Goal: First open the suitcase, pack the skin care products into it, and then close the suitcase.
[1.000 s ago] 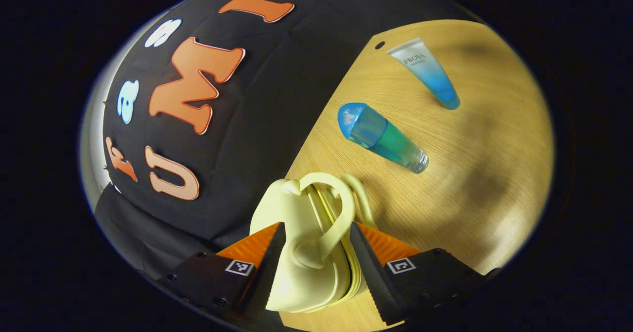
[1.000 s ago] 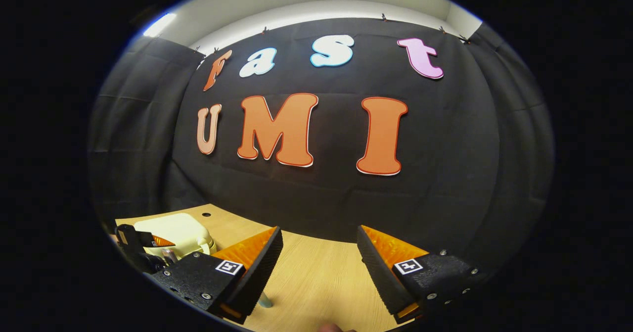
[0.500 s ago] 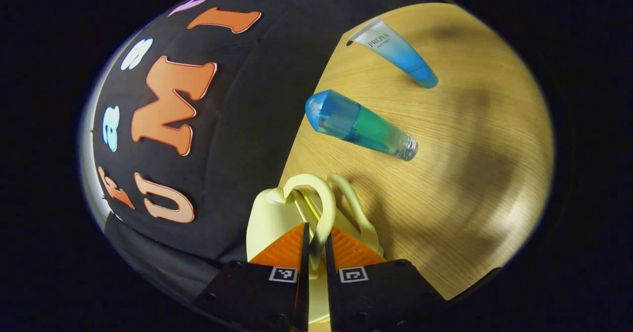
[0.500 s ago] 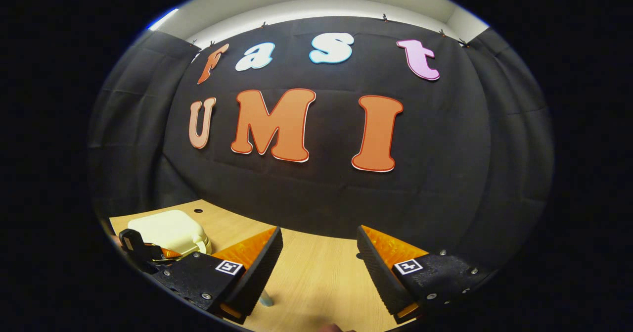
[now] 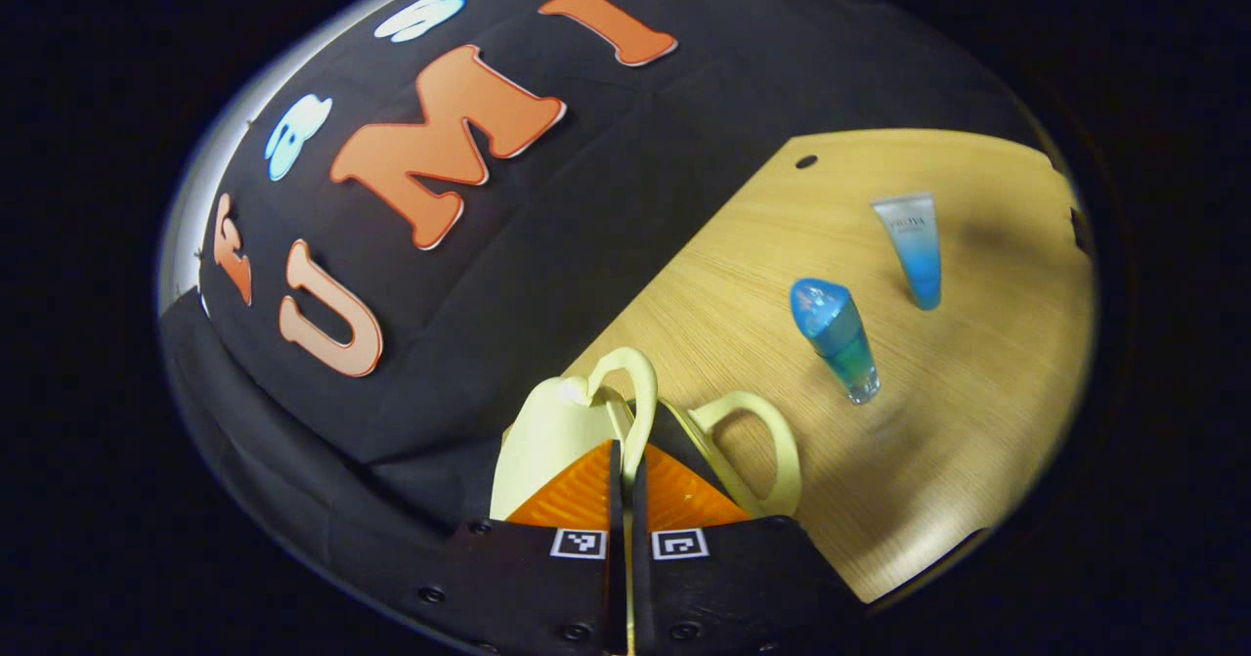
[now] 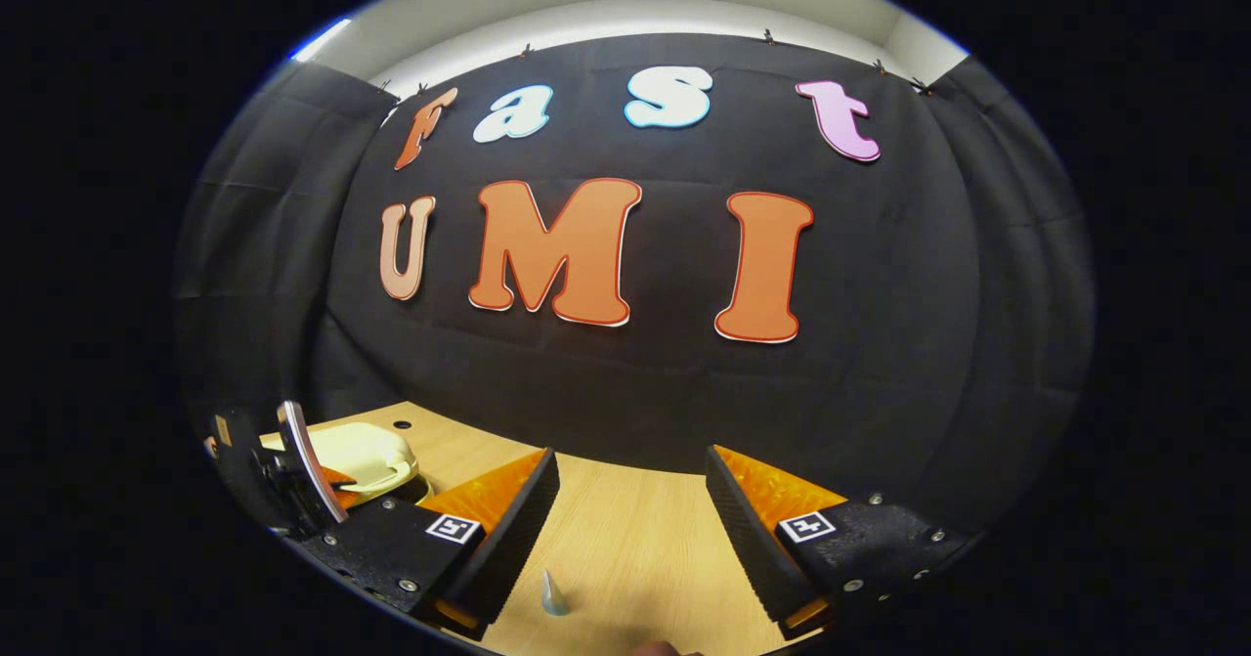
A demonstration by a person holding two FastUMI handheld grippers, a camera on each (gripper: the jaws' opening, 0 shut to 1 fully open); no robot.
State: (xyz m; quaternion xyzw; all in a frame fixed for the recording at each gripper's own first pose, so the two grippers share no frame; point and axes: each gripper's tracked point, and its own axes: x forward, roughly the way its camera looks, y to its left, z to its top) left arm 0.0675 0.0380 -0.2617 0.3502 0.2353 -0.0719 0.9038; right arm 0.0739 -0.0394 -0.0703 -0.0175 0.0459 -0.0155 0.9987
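Observation:
A pale yellow suitcase (image 5: 547, 431) sits at the table's back edge. My left gripper (image 5: 625, 451) is shut on its upper handle (image 5: 630, 382). The lid is raised a little, and a dark gap separates it from the lower handle (image 5: 757, 441). On the table to the right lie a blue-green bottle (image 5: 836, 338) and a white-to-blue tube (image 5: 911, 245). In the right gripper view the suitcase (image 6: 366, 456) is far left with the left gripper (image 6: 283, 480) on it. My right gripper (image 6: 630, 529) is open above the table, holding nothing. A small bluish tip (image 6: 554, 594) shows below it.
The wooden table (image 5: 928, 421) has a small round hole (image 5: 805, 161) near its back edge. The black cloth wall stands close behind the suitcase. Bare wood (image 6: 625, 539) lies between my right fingers.
My left gripper closed from wide open onto the upper handle and lifted it, parting the lid from the lower half. The right gripper has hardly moved.

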